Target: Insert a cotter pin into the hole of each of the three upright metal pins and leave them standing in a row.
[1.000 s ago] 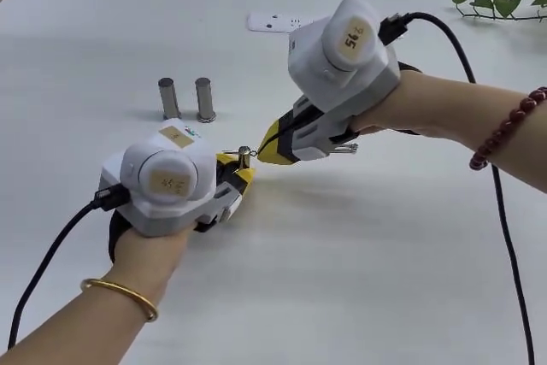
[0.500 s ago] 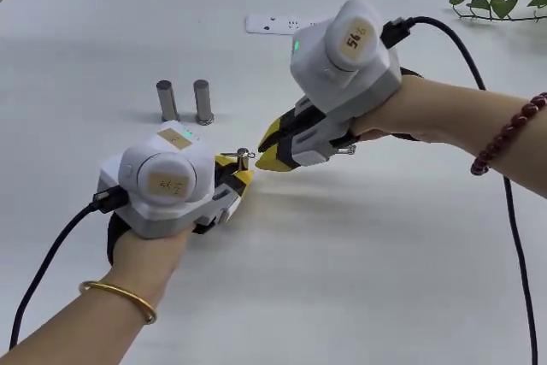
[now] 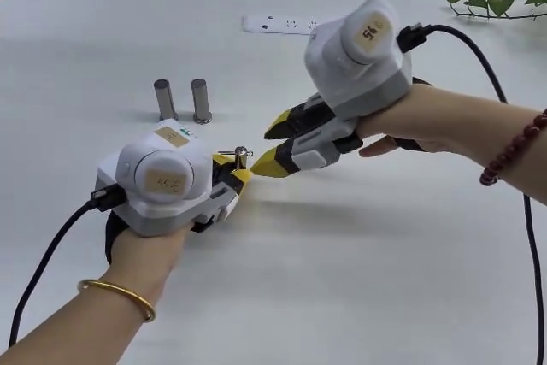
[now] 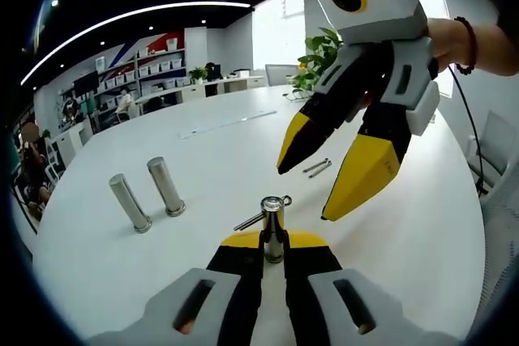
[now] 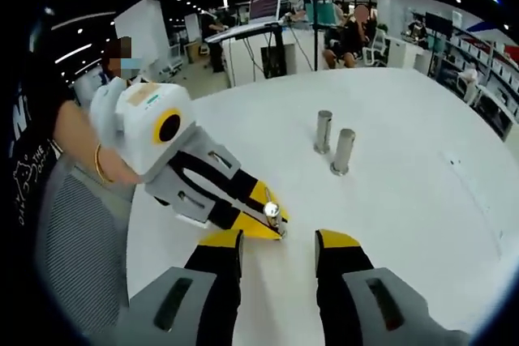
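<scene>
Currently: my left tool [image 3: 242, 173] pinches the metal pin [image 4: 274, 231] low; stiff, probably slick; cotter pin [image 4: 261, 215] through it; right tool [image 3: 261, 155] spread.

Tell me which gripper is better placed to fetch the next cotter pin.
Right. The right gripper is open and empty, near the loose cotter pins; the left gripper is shut on a metal pin.

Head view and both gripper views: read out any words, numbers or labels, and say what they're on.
"56", roughly: round label on the right gripper.
Round sticker on the left gripper: digits too blurred to read.
Small top label on the left gripper: too small to read.
"THE": dark clothing, right gripper view.
</scene>
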`<act>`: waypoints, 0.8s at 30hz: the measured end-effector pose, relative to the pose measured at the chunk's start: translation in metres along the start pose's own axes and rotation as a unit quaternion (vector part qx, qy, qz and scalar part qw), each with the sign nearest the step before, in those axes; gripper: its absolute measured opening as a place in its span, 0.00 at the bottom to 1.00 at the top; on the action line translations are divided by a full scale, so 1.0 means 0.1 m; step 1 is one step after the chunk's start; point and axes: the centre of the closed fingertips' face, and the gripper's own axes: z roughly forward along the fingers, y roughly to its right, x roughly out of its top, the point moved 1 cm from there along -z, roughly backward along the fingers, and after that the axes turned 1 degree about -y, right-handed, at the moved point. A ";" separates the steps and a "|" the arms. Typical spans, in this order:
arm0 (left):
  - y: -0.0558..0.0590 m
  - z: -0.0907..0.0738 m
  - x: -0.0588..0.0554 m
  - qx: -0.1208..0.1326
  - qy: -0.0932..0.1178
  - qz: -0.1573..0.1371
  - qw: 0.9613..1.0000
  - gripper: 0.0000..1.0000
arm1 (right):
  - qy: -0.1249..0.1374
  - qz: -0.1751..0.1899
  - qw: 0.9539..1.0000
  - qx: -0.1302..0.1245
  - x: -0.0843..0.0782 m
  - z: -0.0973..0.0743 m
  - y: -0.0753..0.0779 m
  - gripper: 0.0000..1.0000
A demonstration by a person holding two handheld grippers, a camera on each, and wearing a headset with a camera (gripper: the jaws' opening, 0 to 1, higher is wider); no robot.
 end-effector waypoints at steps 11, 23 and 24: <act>-0.02 0.01 0.01 0.000 -0.002 0.002 1.000 0.05 | 0.024 0.038 0.999 -0.019 -0.09 -0.11 0.02 0.36; -0.22 -0.07 0.06 0.000 0.005 0.003 1.000 0.05 | 0.042 0.076 0.995 -0.040 -0.21 -0.25 0.08 0.36; -0.24 -0.08 0.06 0.000 0.005 0.003 1.000 0.05 | 0.044 0.079 0.995 -0.043 -0.22 -0.27 0.08 0.36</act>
